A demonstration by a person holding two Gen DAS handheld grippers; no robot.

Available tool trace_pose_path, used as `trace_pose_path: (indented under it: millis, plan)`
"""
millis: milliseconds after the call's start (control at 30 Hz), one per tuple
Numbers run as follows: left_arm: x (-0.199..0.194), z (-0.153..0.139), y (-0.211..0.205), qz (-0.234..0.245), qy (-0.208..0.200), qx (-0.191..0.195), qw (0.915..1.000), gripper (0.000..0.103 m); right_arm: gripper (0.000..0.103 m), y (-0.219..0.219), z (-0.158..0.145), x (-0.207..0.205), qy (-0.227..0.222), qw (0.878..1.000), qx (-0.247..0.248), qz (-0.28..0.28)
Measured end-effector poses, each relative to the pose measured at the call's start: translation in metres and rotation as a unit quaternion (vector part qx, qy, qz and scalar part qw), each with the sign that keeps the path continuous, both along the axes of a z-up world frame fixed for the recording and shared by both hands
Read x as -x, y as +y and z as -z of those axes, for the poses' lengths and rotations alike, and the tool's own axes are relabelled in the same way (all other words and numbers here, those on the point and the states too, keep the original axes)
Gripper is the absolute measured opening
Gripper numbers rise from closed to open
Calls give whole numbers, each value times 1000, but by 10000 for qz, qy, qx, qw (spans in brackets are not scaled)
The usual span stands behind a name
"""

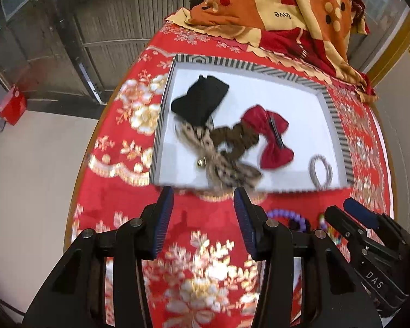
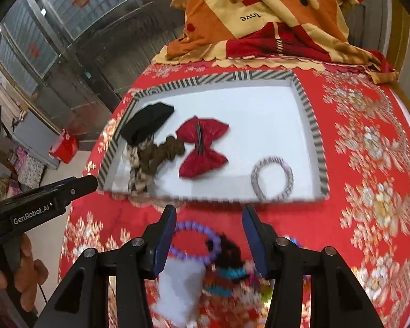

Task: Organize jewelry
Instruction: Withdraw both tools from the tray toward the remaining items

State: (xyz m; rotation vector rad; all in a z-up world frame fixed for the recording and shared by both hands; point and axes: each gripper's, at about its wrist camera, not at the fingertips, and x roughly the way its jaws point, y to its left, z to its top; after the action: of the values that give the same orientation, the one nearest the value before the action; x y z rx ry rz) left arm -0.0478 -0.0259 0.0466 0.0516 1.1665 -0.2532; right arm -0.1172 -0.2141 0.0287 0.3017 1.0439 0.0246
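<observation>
A white tray with a striped rim [image 2: 315, 136] is sitting on the red floral surface [image 2: 369, 164] and already holding a black fabric piece [image 2: 147, 125], a brown scrunchie [image 2: 164, 153], a leopard-print tie [image 1: 221, 164], a red bow clip [image 2: 202, 147] and a beaded silver bracelet [image 2: 272, 179]. Still waiting outside it, just in front of its near edge, are a purple bead bracelet [image 2: 194, 239], a white fluffy piece [image 2: 183, 287] and a blurred cluster of colourful beaded items [image 2: 232, 273]. The right hand-held gripper [image 2: 209, 240] is hovering directly over this pile with its jaws released and nothing between the pads. The left hand-held gripper [image 1: 203, 218] is standing over bare cloth just short of the tray, also released and empty. Judging by this, the sorting is partway through, in a gap between placements, with several pieces left to move. The next pick probably calls for the right hand-held gripper dropping onto one item, most easily the purple bracelet's ring, and pinching it without dragging its tangled neighbours along, then carrying it to the tray's empty right half.
</observation>
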Motion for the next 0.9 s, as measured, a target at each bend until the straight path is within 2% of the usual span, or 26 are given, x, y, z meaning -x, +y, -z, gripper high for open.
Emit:
trace_pose_path:
  millis: [433,900]
  plan:
    - [75,-4,-3,92,-117,-64,9999,45,49,3,-4,69,44,10000,22,36]
    - [122,-9,-9,209,-260,-103,9994,45,50,5,-4,108,87,10000,37,-1]
